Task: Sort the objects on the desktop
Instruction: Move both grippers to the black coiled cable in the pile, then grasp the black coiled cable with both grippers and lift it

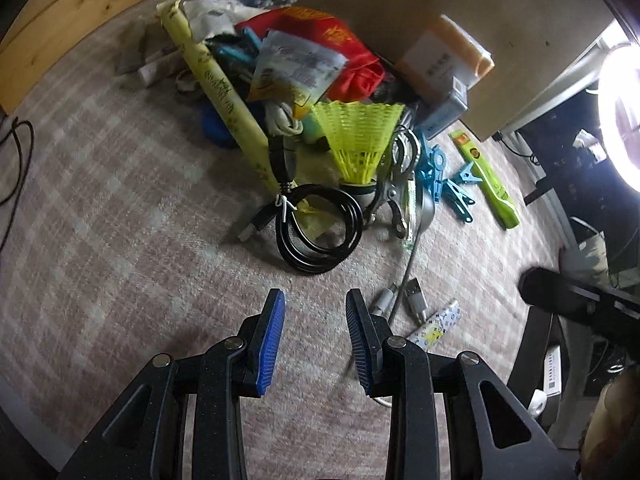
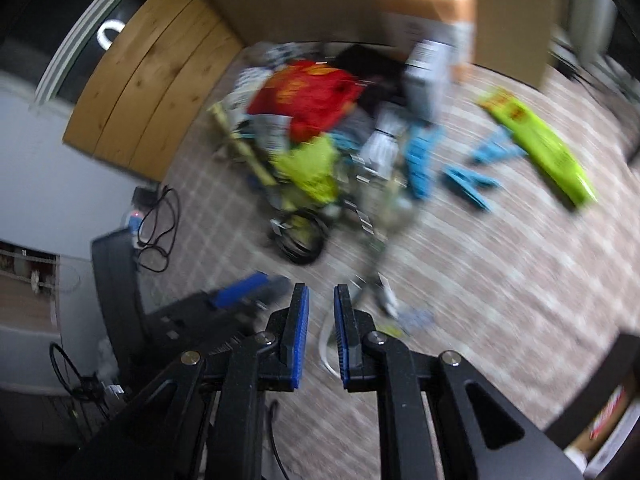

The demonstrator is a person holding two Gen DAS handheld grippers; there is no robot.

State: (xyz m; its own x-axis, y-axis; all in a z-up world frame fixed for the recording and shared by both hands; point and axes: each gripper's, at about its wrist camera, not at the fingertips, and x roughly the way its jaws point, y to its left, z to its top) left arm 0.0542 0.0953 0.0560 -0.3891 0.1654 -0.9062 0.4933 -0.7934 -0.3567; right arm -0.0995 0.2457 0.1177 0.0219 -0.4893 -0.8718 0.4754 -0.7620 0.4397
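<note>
Here, left gripper [image 1: 315,304] empty — shuttlecock [image 1: 357,142], cable [image 1: 320,236]

A wooden board [image 1: 52,20] stands at the far left; a bright ring lamp [image 1: 620,120] glows at the right edge.

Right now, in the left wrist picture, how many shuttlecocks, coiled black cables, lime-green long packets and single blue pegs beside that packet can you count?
Shuttlecock: 1
Coiled black cable: 1
Lime-green long packet: 1
Single blue pegs: 2 (the blue cluster nearer the pile is not counted)
Total: 5
</note>
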